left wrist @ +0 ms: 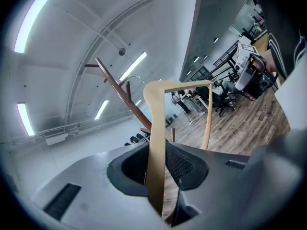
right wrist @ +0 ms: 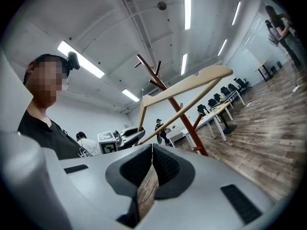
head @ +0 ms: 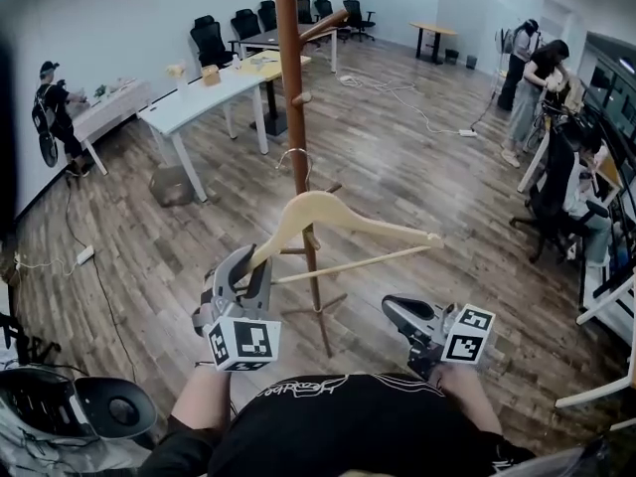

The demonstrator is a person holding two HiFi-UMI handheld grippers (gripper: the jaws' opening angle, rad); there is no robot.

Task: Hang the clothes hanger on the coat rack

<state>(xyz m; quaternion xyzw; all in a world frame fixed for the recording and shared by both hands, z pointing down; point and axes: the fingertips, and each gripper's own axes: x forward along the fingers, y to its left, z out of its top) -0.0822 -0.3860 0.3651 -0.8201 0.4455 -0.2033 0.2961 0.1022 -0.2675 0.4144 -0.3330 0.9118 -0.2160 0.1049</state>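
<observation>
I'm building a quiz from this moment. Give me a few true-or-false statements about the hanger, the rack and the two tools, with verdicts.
1. The left tool grips the wooden hanger by one end. True.
2. The right tool also holds the hanger. False: its jaws are together with nothing between them, and it is apart from the hanger.
3. The coat rack is white metal. False: it is a brown wooden pole with pegs.
4. A crossbar runs under the hanger's shoulders. True.
</observation>
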